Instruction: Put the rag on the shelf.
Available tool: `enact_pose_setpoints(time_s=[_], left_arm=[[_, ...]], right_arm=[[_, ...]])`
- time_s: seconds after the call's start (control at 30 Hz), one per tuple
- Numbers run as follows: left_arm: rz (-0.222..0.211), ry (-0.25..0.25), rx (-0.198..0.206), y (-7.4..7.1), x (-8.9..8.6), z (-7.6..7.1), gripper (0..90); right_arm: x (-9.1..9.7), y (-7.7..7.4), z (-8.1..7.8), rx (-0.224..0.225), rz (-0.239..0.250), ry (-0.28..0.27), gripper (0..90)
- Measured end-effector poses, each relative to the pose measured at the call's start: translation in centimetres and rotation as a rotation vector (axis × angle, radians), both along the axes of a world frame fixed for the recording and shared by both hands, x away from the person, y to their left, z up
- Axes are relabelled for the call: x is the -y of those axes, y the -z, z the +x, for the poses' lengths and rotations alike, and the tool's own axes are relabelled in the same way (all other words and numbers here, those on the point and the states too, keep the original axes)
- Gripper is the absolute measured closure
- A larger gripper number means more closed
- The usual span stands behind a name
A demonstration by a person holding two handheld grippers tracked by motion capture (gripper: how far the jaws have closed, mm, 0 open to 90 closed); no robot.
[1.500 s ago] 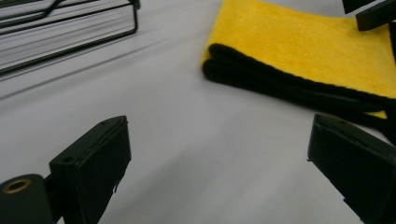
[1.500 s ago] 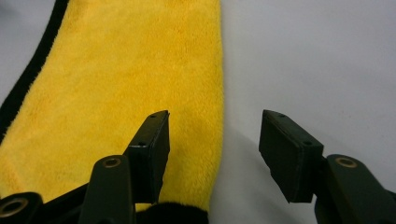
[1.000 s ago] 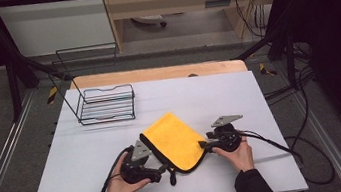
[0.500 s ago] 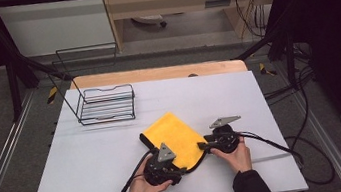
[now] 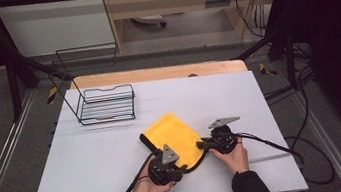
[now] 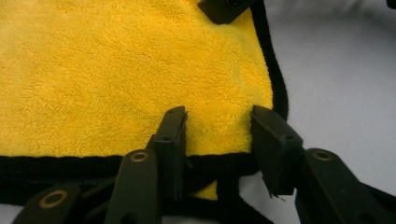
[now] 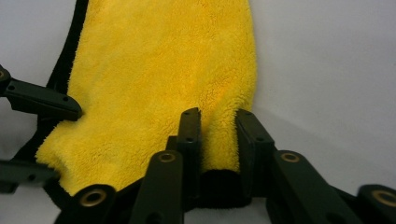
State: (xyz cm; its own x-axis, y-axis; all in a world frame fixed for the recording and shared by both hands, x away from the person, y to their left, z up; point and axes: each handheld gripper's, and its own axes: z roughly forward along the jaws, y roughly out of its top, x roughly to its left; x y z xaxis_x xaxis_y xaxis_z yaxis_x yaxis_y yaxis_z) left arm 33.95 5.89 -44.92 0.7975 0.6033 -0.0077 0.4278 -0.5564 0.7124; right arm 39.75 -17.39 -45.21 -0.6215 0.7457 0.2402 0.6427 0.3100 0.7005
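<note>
A folded yellow cloth point(image 5: 171, 131) with black edging lies on the white table point(image 5: 259, 93), near its front. My left gripper point(image 5: 184, 165) is at the cloth's near corner. In the left gripper view the cloth point(image 6: 116, 70) lies flat between the jaws of that gripper point(image 6: 219, 116); they have just been closing, with a gap still showing at each pad. My right gripper point(image 5: 200, 146) is at the cloth's right edge. Its jaws point(image 7: 218, 116) have just been closing and pinch a raised fold of the cloth point(image 7: 163, 70).
A black wire rack point(image 5: 106, 104) stands at the back left of the table. A wooden board point(image 5: 155, 73) runs along the far edge. Cables trail from both grippers toward the front and the right.
My left gripper has moved right, from beside the cloth's left edge to its near corner. The right hand has stayed at the cloth's right edge.
</note>
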Motion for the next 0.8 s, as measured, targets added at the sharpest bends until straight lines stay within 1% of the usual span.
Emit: enact_pose_setpoints(time_s=[0.03, 0.1, 0.13, 0.17, 0.2, 0.23, 0.27, 0.33, 0.37, 0.4, 0.43, 0.47, 0.53, 0.57, 0.6, 0.63, 0.67, 0.7, 0.77, 0.8], left_arm=[[0.011, 0.002, 0.001, -0.1, 0.1, 0.0, 61.5], [0.039, 0.018, 0.012, -0.3, 0.3, 0.0, 66.9], [0.046, 0.026, 0.015, -0.4, 0.4, 0.0, 71.0], [0.046, 0.026, 0.015, -0.4, 0.4, 0.0, 76.1], [0.052, 0.034, 0.016, -0.4, 0.4, 0.0, 78.0], [0.071, 0.051, 0.017, -0.6, 0.4, 0.1, 79.2], [0.071, 0.051, 0.017, -0.6, 0.4, 0.1, 80.2], [0.072, 0.061, 0.001, -0.8, 0.4, 0.3, 81.1], [0.065, 0.078, -0.016, -0.9, 0.0, 0.5, 81.4], [0.065, 0.078, -0.016, -0.9, 0.0, 0.5, 81.5], [0.061, 0.090, -0.024, -1.0, -0.2, 0.6, 81.7], [0.057, 0.112, -0.038, -1.1, -0.7, 0.6, 81.7], [0.062, 0.147, -0.046, -1.3, -1.3, 0.8, 81.7], [0.062, 0.147, -0.046, -1.3, -1.3, 0.8, 81.7], [0.062, 0.163, -0.050, -1.4, -1.6, 0.9, 81.7], [0.070, 0.188, -0.056, -1.5, -2.1, 1.0, 81.7], [0.070, 0.188, -0.056, -1.5, -2.1, 1.0, 81.7], [0.074, 0.199, -0.058, -1.6, -2.4, 0.9, 81.7], [0.067, 0.195, -0.060, -1.6, -2.5, 0.9, 81.5], [0.050, 0.188, -0.060, -1.5, -2.6, 0.8, 80.7]], right_arm=[[-0.1, -0.2, 0.0, -0.003, -0.010, 0.004, 80.2], [-0.3, -0.4, 0.0, -0.003, -0.026, 0.006, 81.3], [-0.4, -0.5, -0.1, -0.008, -0.030, 0.007, 81.6], [-0.4, -0.6, -0.1, -0.013, -0.028, 0.010, 81.7], [-0.3, -0.7, -0.1, -0.017, -0.023, 0.012, 81.8], [-0.3, -0.9, -0.1, -0.020, -0.016, 0.018, 81.9], [-0.3, -0.9, -0.1, -0.020, -0.016, 0.018, 81.9], [-0.2, -1.2, -0.4, -0.033, -0.010, 0.025, 81.9], [-0.2, -1.2, -0.5, -0.038, -0.007, 0.026, 81.9], [-0.2, -1.3, -0.7, -0.041, -0.004, 0.033, 81.8], [-0.2, -1.3, -0.9, -0.046, 0.000, 0.030, 81.8], [-0.3, -1.4, -1.1, -0.056, 0.003, 0.032, 81.8], [-0.4, -1.4, -1.5, -0.075, 0.019, 0.043, 81.7], [-0.5, -1.4, -1.8, -0.083, 0.026, 0.052, 81.7], [-0.6, -1.4, -2.1, -0.091, 0.032, 0.066, 81.5], [-0.8, -1.4, -2.4, -0.091, 0.025, 0.075, 81.4], [-1.1, -1.4, -2.8, -0.087, 0.015, 0.083, 81.3], [-1.4, -1.4, -3.1, -0.082, 0.010, 0.092, 81.3], [-1.7, -1.5, -3.6, -0.070, -0.007, 0.097, 81.3], [-1.6, -1.6, -3.7, -0.066, -0.006, 0.098, 81.4]])
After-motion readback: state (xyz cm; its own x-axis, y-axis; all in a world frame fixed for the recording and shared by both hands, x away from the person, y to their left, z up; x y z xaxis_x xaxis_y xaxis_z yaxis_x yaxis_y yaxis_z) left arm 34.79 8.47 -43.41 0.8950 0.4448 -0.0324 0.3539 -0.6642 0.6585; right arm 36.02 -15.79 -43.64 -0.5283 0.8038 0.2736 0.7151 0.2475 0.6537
